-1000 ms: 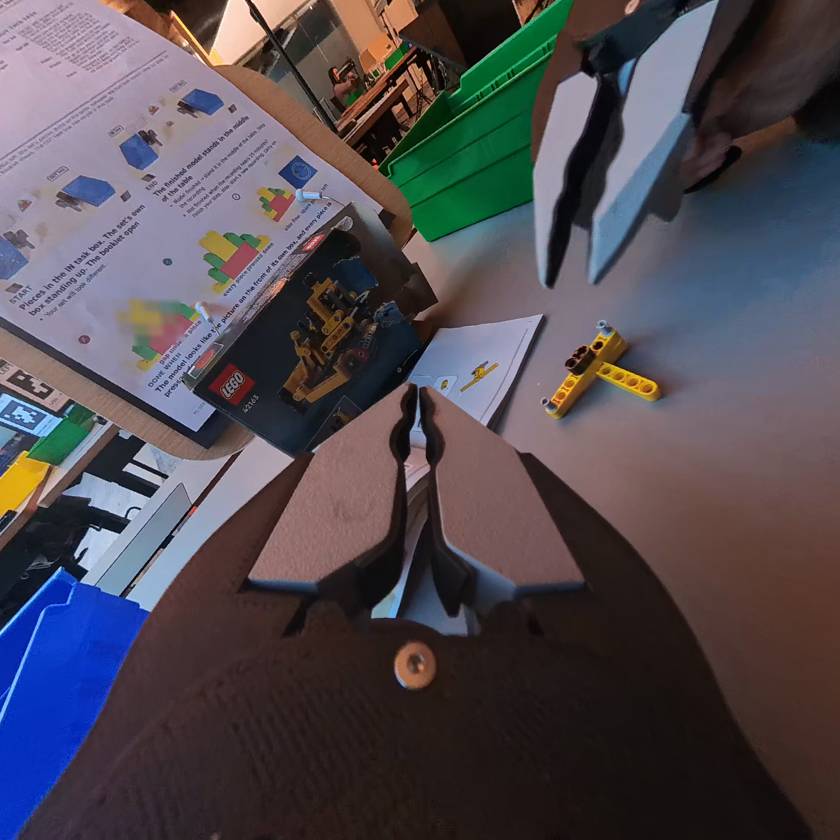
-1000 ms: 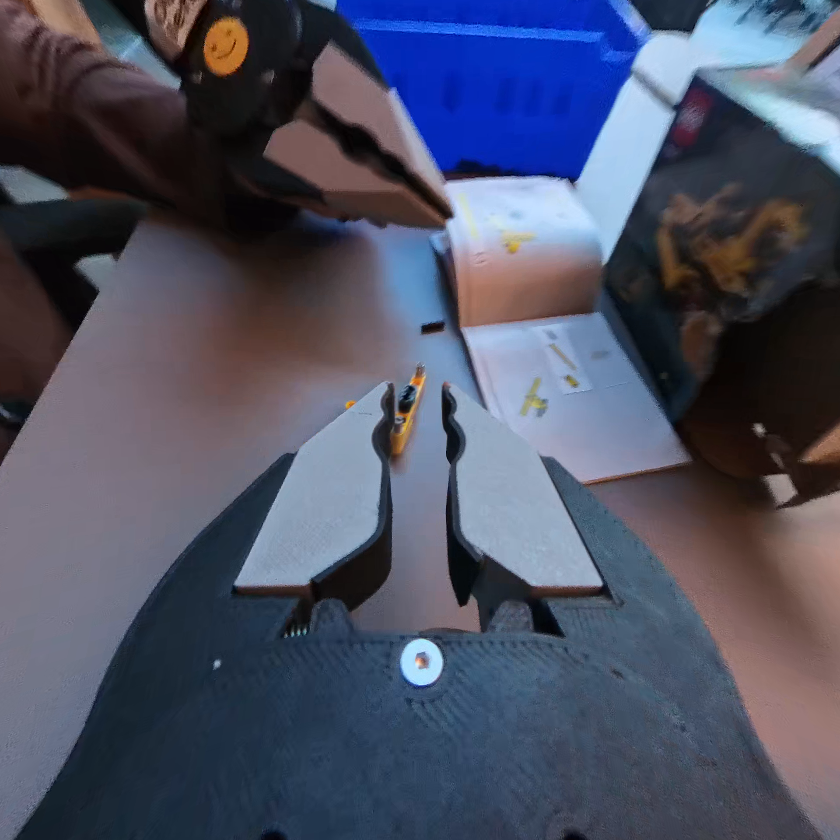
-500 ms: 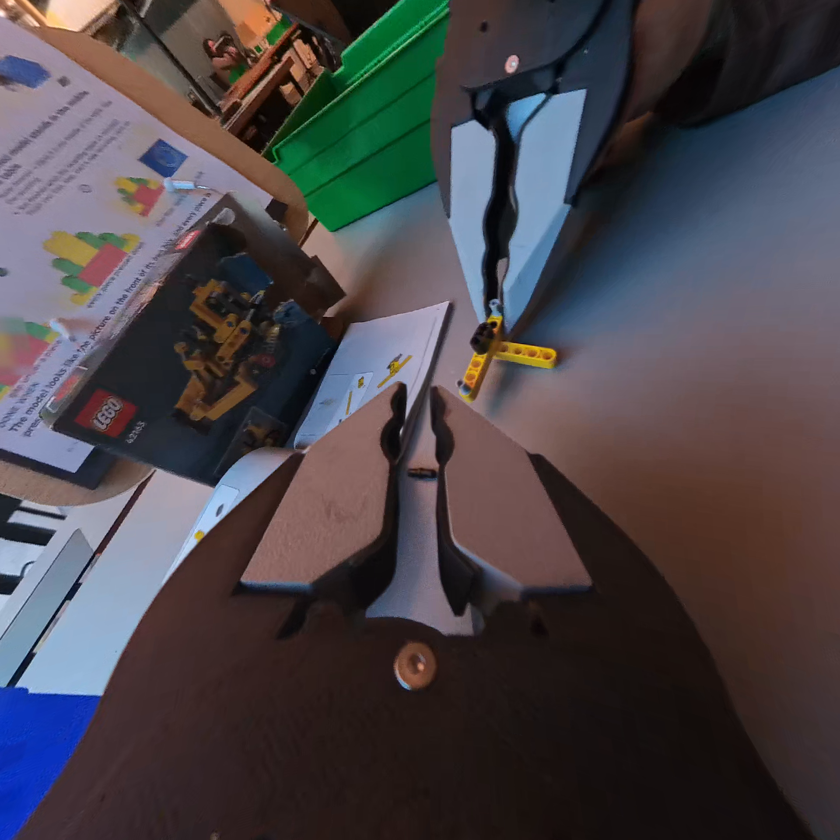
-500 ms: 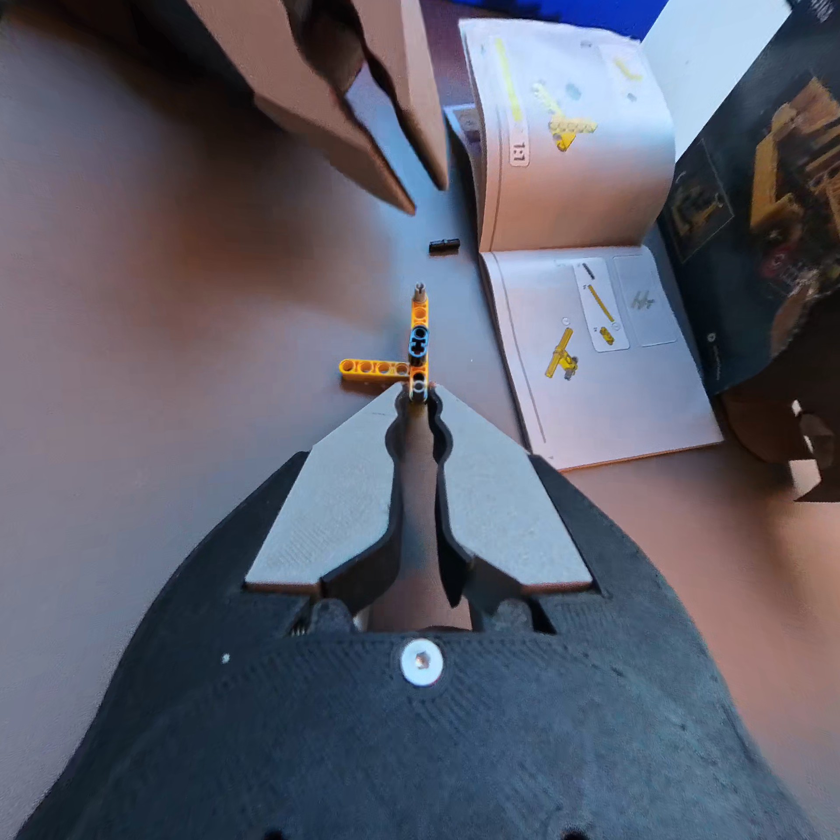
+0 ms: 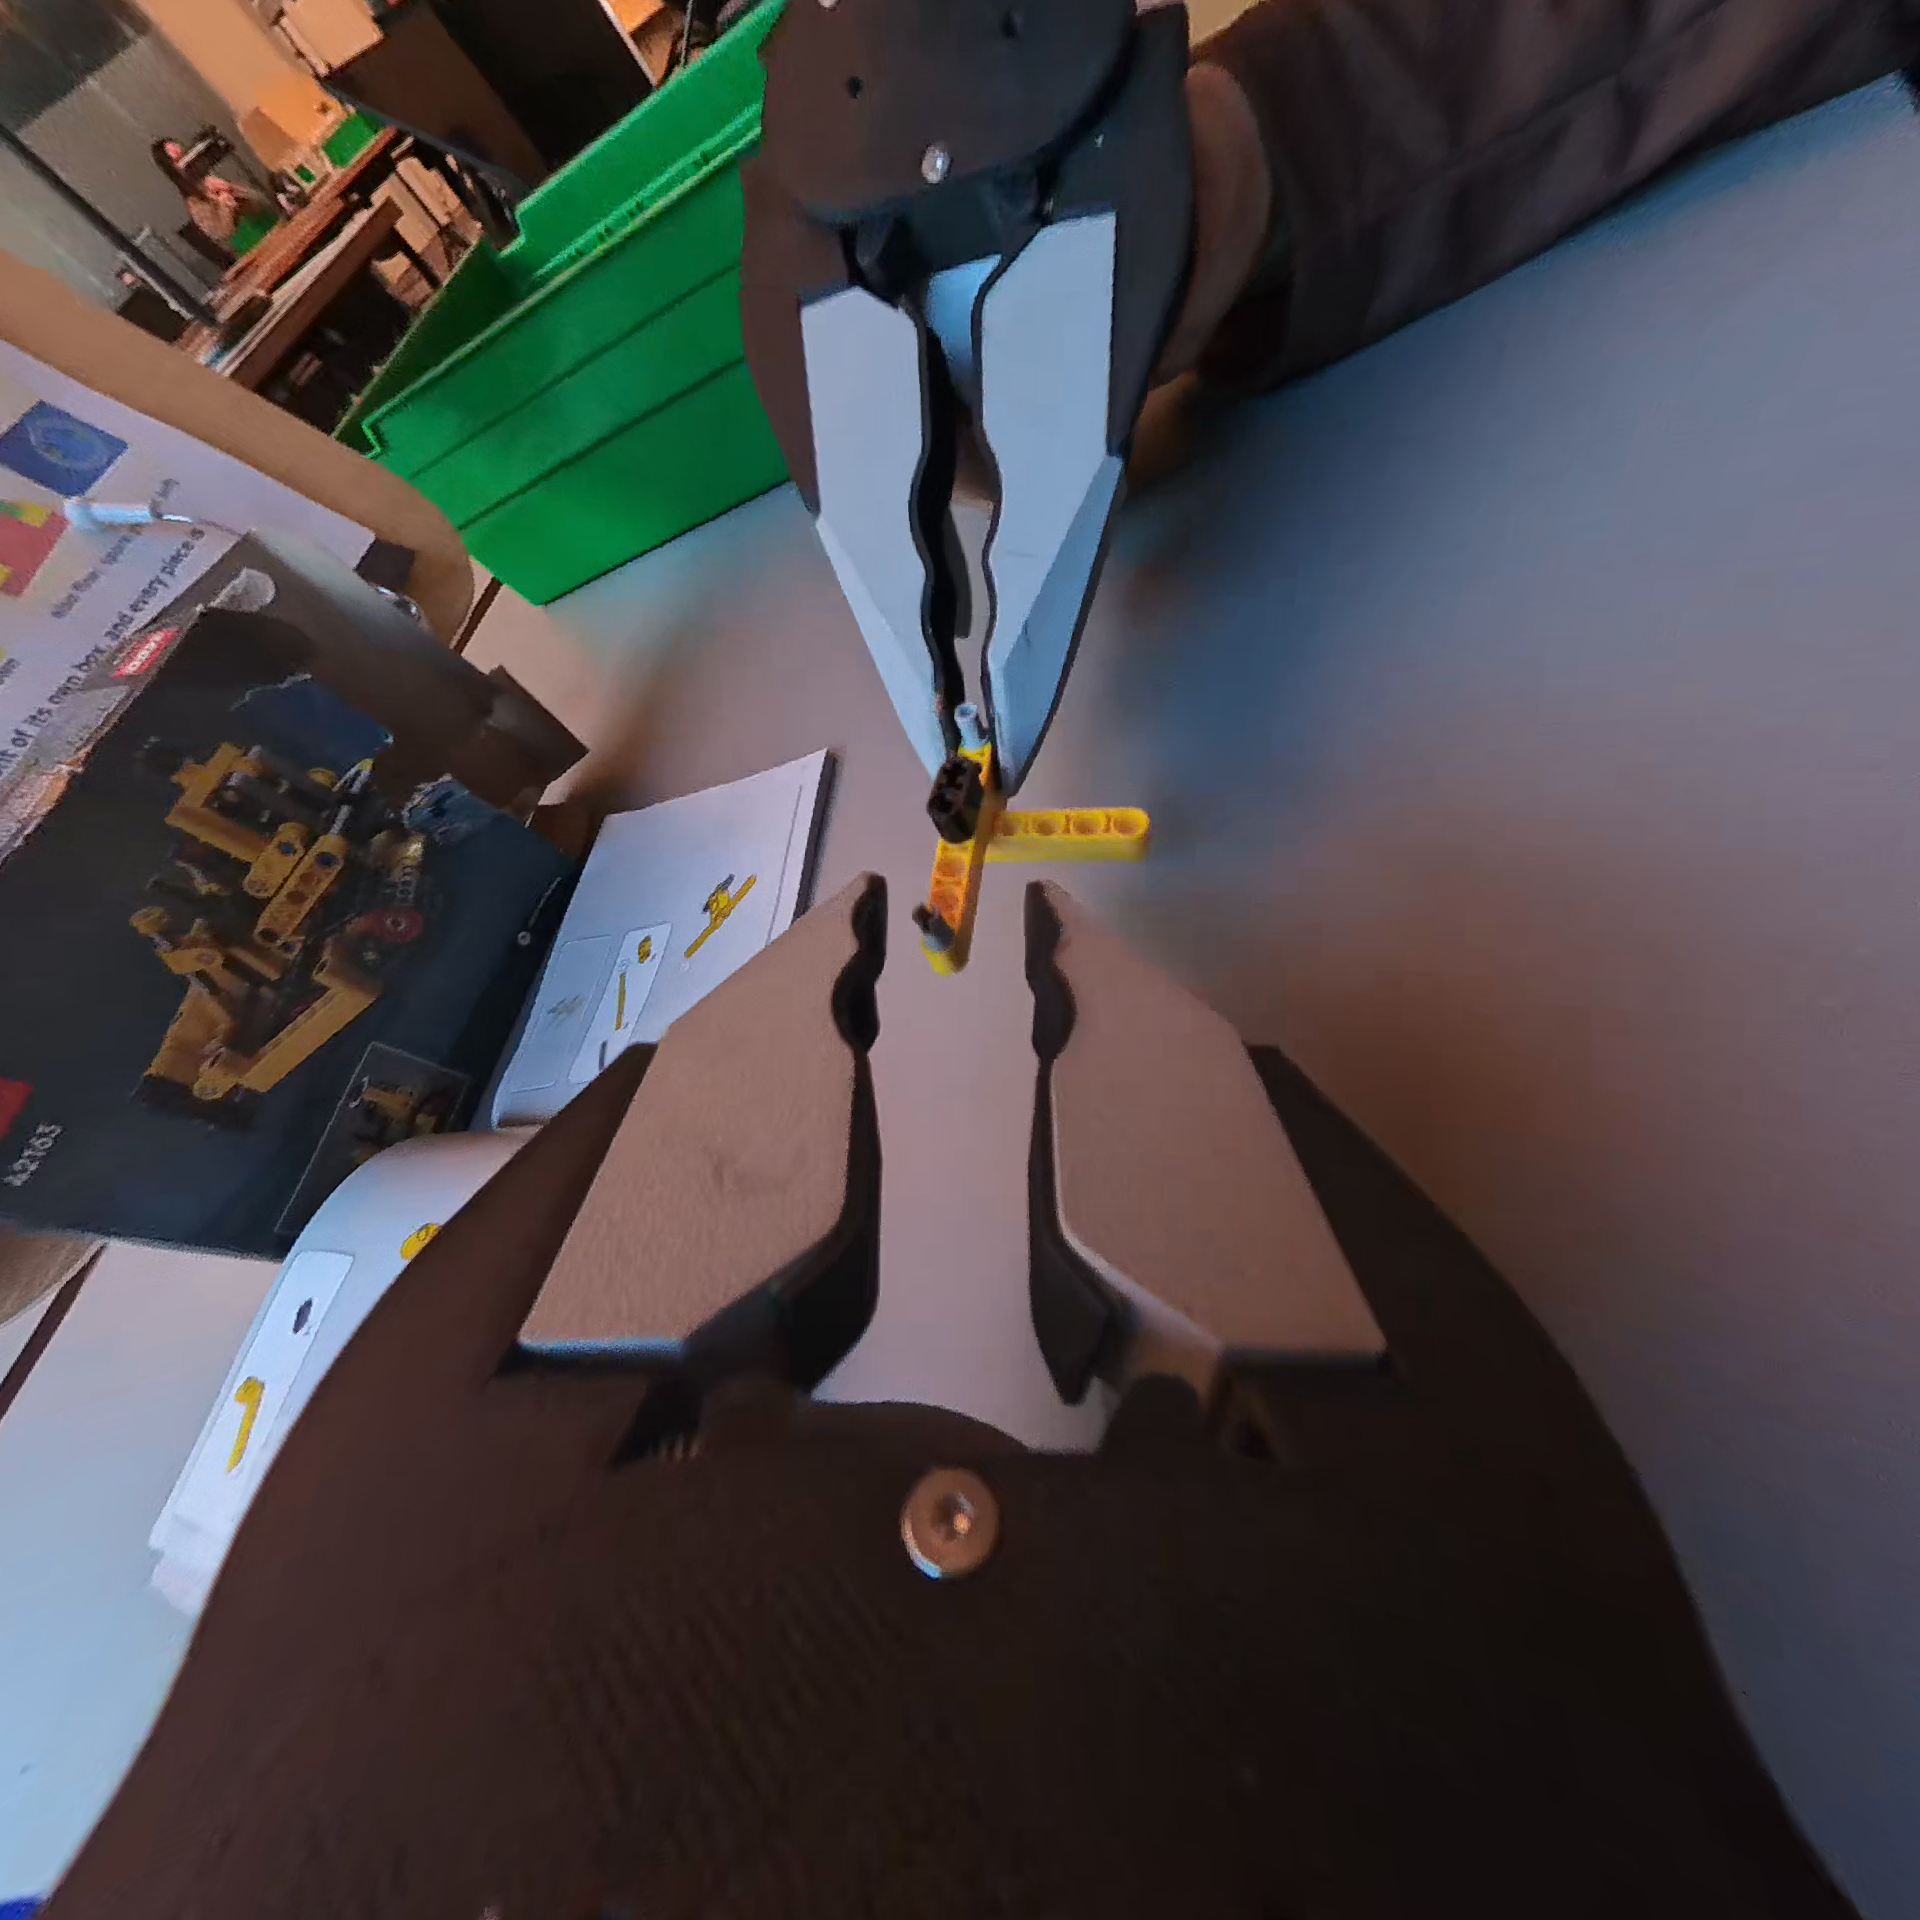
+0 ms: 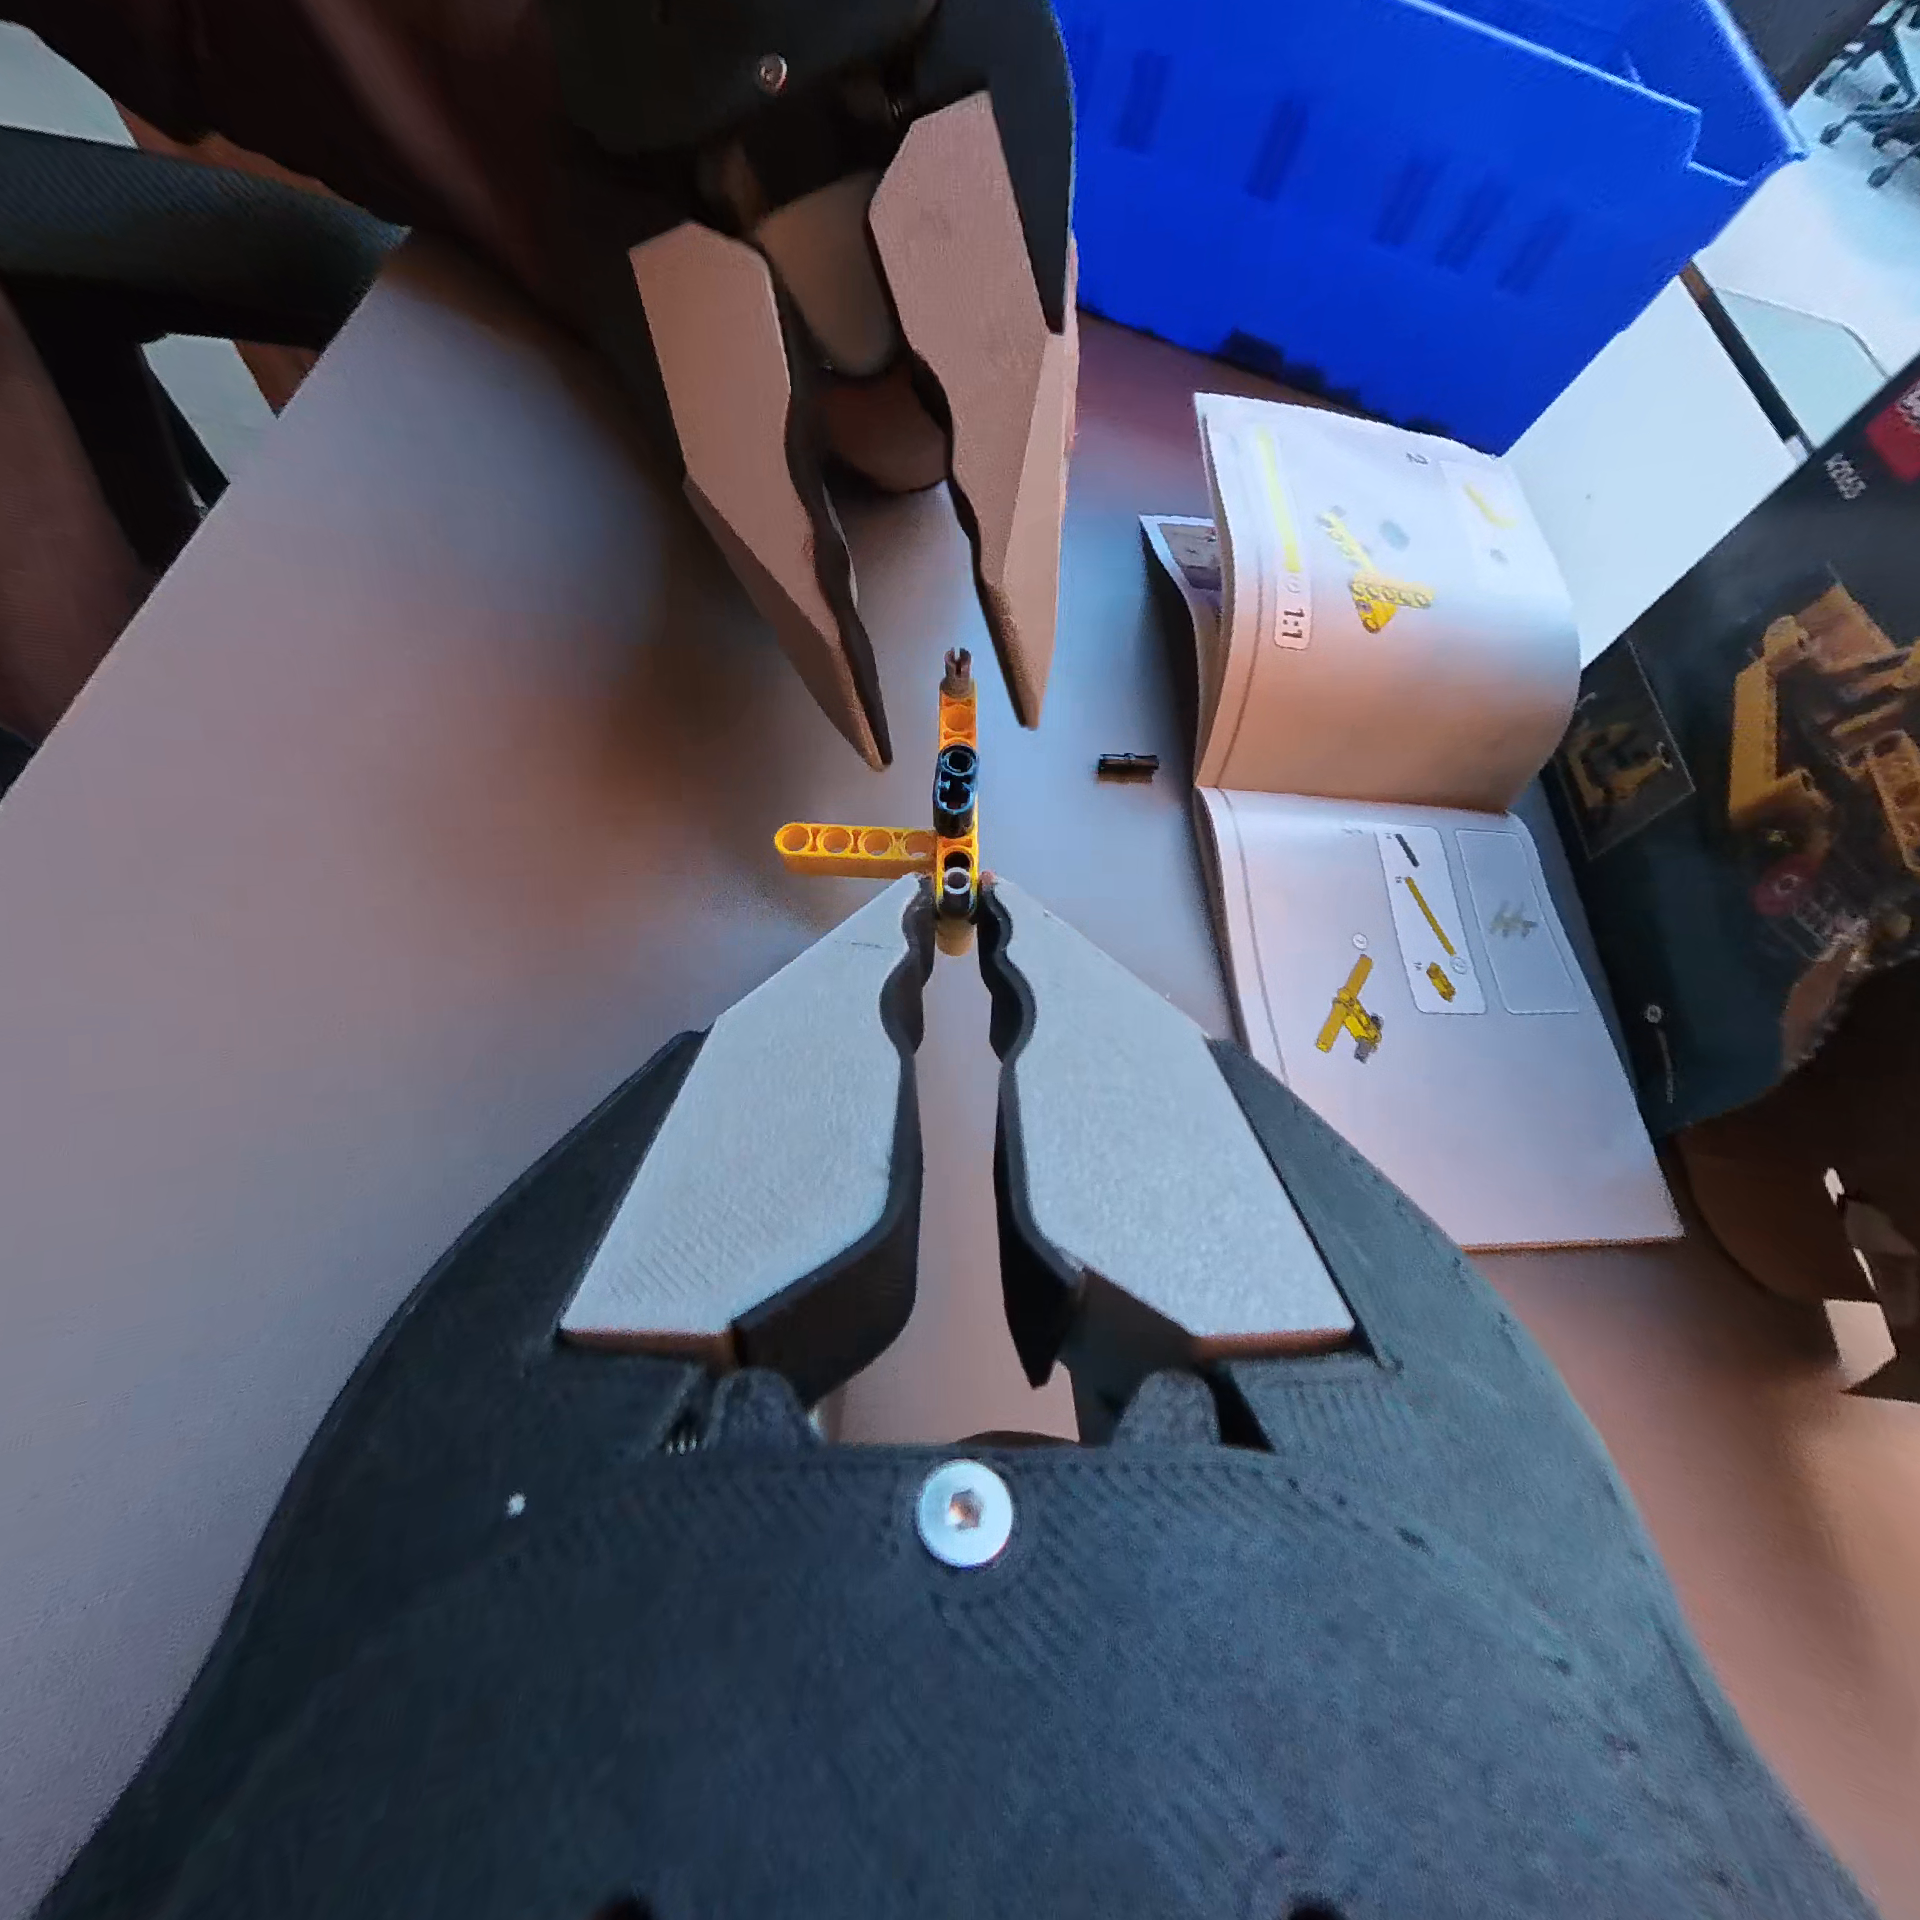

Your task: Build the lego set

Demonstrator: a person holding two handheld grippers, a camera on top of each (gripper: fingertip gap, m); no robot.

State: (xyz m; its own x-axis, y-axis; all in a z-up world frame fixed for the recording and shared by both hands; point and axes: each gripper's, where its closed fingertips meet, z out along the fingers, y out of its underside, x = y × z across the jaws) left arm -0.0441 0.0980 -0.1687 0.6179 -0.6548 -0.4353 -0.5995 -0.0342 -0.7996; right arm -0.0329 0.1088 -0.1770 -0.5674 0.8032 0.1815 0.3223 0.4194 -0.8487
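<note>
Left gripper (image 5: 954,935) first: I hold it with its fingers spread apart and empty, their tips flanking the free end of the yellow beam assembly (image 6: 956,800), which sits near the middle of the grey table (image 6: 416,727) just beside the open instruction booklet (image 6: 1403,935). Right gripper (image 6: 954,899) next: I have it clamped on the assembly's near end, with a loose black pin (image 6: 1127,767) lying between assembly and booklet.
</note>
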